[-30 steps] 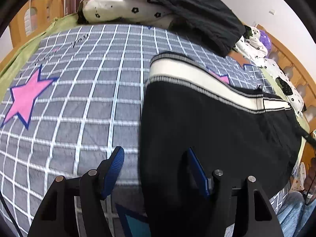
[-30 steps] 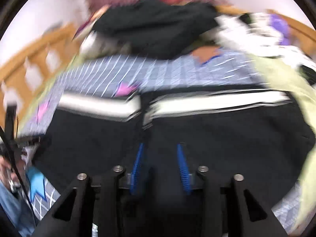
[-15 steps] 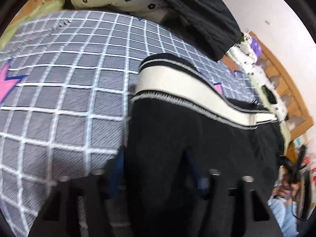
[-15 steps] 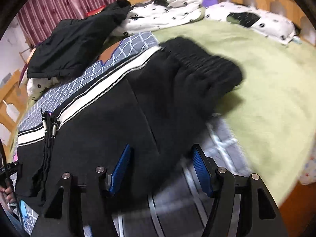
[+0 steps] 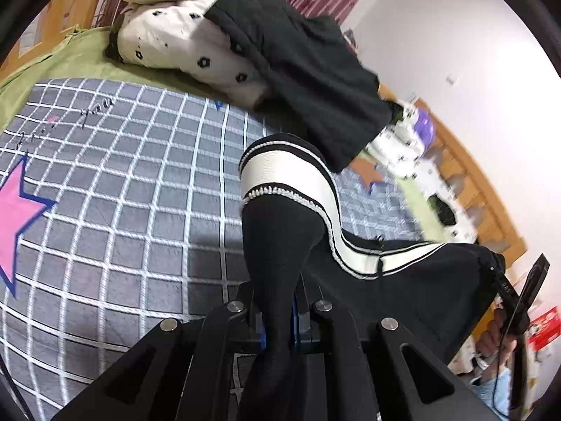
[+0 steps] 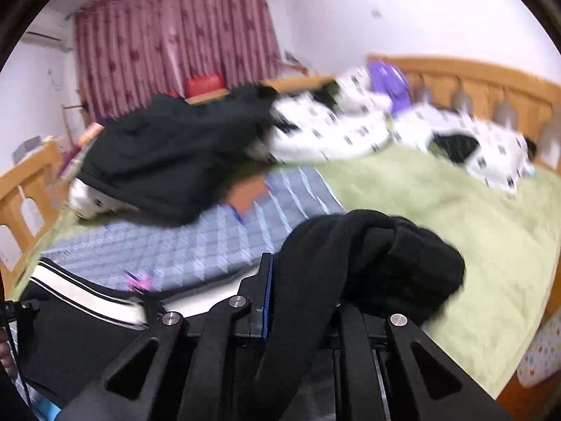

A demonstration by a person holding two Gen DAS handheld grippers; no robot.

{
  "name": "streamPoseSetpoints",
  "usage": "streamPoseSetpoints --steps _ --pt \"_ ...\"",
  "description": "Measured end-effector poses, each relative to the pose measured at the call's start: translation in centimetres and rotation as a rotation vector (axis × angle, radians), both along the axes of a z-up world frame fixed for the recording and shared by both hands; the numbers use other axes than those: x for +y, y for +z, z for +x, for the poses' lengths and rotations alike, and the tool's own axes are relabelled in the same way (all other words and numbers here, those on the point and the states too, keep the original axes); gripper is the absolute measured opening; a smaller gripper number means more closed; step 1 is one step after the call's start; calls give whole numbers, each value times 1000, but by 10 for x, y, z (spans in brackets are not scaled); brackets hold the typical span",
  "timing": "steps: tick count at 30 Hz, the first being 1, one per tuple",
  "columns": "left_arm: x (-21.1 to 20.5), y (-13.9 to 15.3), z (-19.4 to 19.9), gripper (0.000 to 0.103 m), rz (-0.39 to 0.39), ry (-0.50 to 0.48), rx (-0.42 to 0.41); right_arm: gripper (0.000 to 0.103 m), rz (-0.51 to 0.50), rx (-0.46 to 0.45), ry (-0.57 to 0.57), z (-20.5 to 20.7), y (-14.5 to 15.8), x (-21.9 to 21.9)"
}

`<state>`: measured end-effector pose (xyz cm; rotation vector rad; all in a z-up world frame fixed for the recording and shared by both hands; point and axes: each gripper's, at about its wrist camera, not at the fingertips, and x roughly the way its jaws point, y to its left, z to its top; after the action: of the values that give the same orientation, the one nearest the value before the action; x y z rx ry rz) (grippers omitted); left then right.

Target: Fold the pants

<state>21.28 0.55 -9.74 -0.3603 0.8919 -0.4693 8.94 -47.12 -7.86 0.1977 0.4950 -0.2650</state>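
The pants are black with a white side stripe and lie on the grey checked blanket. My left gripper is shut on a bunched fold of the pants and holds it lifted off the blanket. In the right wrist view my right gripper is shut on the black elastic end of the pants and holds it raised above the bed; the rest of the pants trail down to the lower left. The fabric hides both grippers' fingertips.
A white flower-print quilt and a black garment are piled at the back of the bed. A green sheet covers the right side. The wooden headboard and side rail border the bed.
Both grippers were open over the flat pants and have closed on the fabric. Both have lifted their ends off the bed, and the cloth now bunches between the jaws.
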Motion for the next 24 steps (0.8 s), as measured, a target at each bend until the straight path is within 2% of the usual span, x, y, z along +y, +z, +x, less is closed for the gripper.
streamPoseSetpoints --steps 4,7,9,11,13,15,17,19,20,21,22,24 --pt "50 21 -3 9 80 84 -30 12 1 -65 101 23 30 57" --pt "107 27 -2 10 141 160 -8 12 36 -87 195 39 33 99" --pt "140 23 -2 10 229 210 7 12 56 -78 256 52 25 126" --pt "160 8 0 10 300 244 25 12 81 -30 312 65 6 148" --pt "175 -22 6 12 351 267 73 13 93 86 353 77 -29 163" --pt "185 -47 10 21 360 301 113 15 45 203 293 79 -68 169" --pt "189 -71 19 30 392 318 211 19 72 322 293 77 -99 162" --pt "193 -74 22 38 383 327 236 20 125 306 346 54 -107 153" --pt "196 -72 22 50 365 345 220 23 131 305 349 46 -104 151" --pt "198 -68 20 61 358 362 201 40 132 319 326 36 -101 148" --pt "199 -64 19 62 349 376 172 50 114 309 295 25 -97 145" --pt "197 -57 16 62 343 371 137 52 81 264 273 8 -89 138"
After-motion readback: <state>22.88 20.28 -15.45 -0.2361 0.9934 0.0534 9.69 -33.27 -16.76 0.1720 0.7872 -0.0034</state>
